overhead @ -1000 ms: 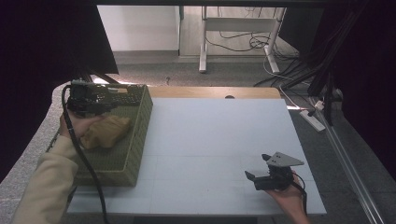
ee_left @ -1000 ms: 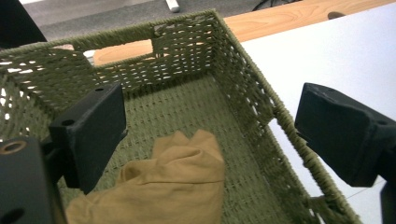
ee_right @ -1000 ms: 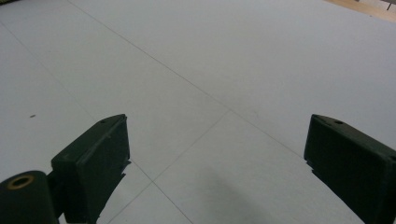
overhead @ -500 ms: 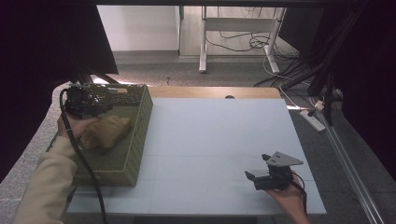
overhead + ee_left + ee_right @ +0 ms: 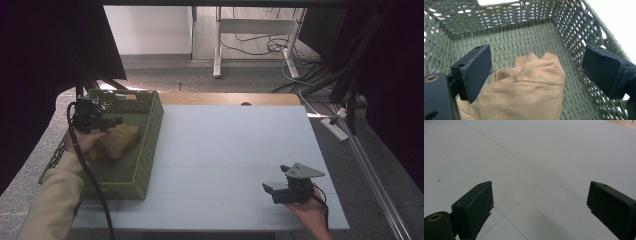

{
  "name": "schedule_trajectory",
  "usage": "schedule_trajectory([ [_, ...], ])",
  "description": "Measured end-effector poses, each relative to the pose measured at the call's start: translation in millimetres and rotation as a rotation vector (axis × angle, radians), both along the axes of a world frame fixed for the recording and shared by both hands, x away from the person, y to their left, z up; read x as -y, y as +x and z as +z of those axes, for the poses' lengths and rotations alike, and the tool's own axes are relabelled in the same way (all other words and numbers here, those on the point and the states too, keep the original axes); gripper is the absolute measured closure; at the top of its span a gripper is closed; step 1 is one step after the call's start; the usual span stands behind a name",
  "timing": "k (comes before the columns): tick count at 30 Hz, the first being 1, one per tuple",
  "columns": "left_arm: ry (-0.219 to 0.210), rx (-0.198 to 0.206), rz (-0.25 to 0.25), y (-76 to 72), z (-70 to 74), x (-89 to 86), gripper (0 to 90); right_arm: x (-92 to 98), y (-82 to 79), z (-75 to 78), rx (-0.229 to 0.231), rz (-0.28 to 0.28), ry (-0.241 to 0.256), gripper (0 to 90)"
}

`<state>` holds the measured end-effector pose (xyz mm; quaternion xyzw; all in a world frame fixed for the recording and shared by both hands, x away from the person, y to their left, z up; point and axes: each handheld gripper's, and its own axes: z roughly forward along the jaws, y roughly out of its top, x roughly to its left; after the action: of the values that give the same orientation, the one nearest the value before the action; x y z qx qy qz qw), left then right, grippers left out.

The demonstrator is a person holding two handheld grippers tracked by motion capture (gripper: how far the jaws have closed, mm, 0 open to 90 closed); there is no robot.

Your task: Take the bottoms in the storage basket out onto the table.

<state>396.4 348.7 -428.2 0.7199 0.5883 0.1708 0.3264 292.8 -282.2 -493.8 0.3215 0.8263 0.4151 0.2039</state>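
Left tongs (image 5: 536, 75) wide open above tan cloth (image 5: 524, 92) in basket (image 5: 579, 32).

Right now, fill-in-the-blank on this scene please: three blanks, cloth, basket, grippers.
1. The tan cloth lies inside the green woven ____.
2. The left gripper has its jaws ____ above the cloth.
3. The right gripper hovers over the bare white ____ with nothing between its jaws.

Missing words: basket; open; table
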Motion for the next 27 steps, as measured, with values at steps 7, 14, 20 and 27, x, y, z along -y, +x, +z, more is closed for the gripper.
schedule_trajectory([
  [7, -0.009, -0.028, 0.007, -1.9, -8.5, -4.0, 9.5, -0.3, 0.0, -0.3, -0.002, 0.002, -0.003, 6.7],
  [14, -0.018, -0.063, 0.008, -3.0, -17.1, -6.6, 6.9, -0.5, 0.2, -0.5, -0.004, 0.003, -0.007, 6.7],
  [20, -0.025, -0.090, 0.016, -3.1, -23.8, -8.6, 5.3, -0.5, 0.3, -0.6, -0.003, 0.002, -0.008, 6.7],
  [27, -0.026, -0.124, 0.015, -0.2, -33.2, -8.4, 4.1, -0.7, 0.2, -0.7, -0.004, 0.003, -0.009, 6.6],
])
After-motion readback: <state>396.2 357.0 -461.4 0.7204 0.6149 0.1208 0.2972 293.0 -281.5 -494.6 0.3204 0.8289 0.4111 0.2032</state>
